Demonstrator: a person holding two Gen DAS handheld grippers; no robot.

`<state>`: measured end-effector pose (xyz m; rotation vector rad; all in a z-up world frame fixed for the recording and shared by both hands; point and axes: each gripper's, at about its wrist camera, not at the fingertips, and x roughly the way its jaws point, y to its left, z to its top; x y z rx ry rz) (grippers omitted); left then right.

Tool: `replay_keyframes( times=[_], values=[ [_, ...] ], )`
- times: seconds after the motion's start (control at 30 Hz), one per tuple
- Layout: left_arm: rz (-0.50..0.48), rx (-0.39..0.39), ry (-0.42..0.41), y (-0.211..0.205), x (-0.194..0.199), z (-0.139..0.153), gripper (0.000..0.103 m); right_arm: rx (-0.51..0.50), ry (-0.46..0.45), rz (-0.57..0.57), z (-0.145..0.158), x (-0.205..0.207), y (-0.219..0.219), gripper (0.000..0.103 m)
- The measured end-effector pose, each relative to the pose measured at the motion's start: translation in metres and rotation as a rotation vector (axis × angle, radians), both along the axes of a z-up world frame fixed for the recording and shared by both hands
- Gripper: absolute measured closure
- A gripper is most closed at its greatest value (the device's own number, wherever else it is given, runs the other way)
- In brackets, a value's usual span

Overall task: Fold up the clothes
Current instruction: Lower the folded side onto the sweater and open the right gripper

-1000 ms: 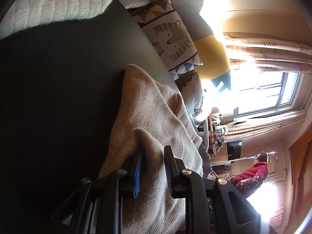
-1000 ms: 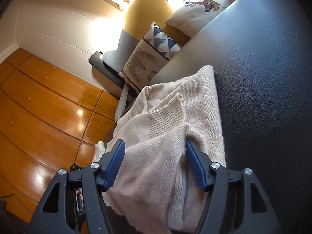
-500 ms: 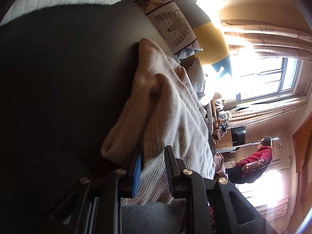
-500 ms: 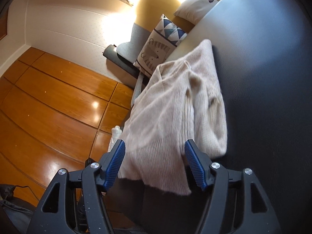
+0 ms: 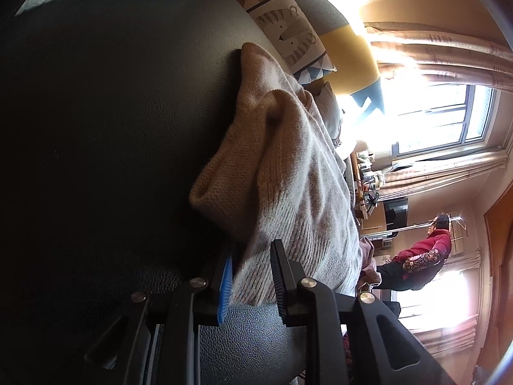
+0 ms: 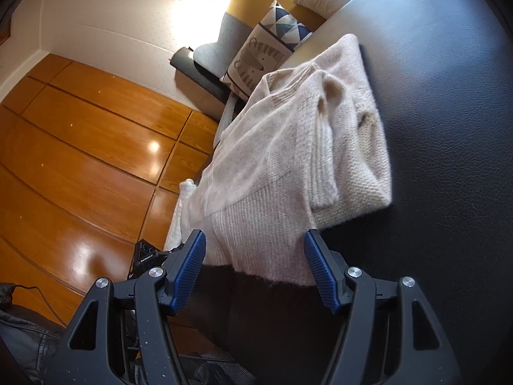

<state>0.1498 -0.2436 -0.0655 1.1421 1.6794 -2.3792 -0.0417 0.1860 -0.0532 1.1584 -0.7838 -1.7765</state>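
Sweater [image 6: 298, 147] on black couch [image 6: 449, 128], frame centre, long axis running up-frame. Right claw [image 6: 256, 269] spread, hem at tips. Left claw [image 5: 251, 280] pinching hem. Both at near end.

Black leather surface [image 6: 449, 128], tiger-print cushion [image 6: 256, 61], wooden floor [image 6: 80, 147], curtained window [image 5: 449, 118], seated person in red [image 5: 423, 250]

Your right gripper [image 6: 255, 269] stood with its blue-padded jaws wide apart, nothing between them, just short of the ribbed hem of the folded cream knit sweater [image 6: 298, 147] lying along the black leather seat's [image 6: 449, 128] edge.
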Motion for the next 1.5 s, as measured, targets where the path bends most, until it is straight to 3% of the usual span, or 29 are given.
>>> replay_keyframes(
  times=[0.17,0.3,0.37,0.5,0.57,0.87,0.93,0.97,1.0,1.23,1.5],
  values=[
    [-0.023,-0.008,0.003,0.004,-0.004,0.0,0.081,0.003,0.014,0.076,0.0,-0.005,-0.019,0.038],
    [-0.048,0.005,0.013,0.007,-0.011,0.0,0.081,0.043,0.012,0.127,-0.005,-0.007,-0.034,0.064],
    [-0.061,0.015,0.018,0.009,-0.014,-0.001,0.081,0.057,0.006,0.138,-0.009,-0.009,-0.038,0.071],
    [-0.081,0.025,0.034,0.011,-0.017,-0.002,0.081,0.046,0.016,0.143,-0.008,-0.01,-0.039,0.073],
    [-0.077,0.034,0.049,0.012,-0.017,-0.003,0.081,0.049,0.02,0.137,-0.007,-0.011,-0.038,0.083],
    [-0.06,0.079,0.097,0.016,-0.022,-0.004,0.081,0.081,0.056,0.084,0.006,-0.01,-0.023,0.082],
    [-0.067,0.08,0.101,0.018,-0.023,-0.002,0.081,0.093,0.043,0.015,0.006,-0.01,-0.009,0.066],
    [-0.07,0.081,0.103,0.019,-0.025,-0.001,0.081,0.082,0.032,-0.02,0.005,-0.01,-0.001,0.05],
    [-0.073,0.083,0.103,0.019,-0.028,-0.001,0.081,0.057,0.022,-0.044,0.004,-0.01,0.008,0.047],
    [-0.103,0.103,0.103,0.028,-0.039,-0.003,0.081,0.097,0.027,-0.012,0.003,-0.005,0.01,0.047],
    [-0.098,0.095,0.091,0.029,-0.043,-0.005,0.08,0.056,0.035,0.093,0.002,0.001,-0.013,0.047]
  ],
)
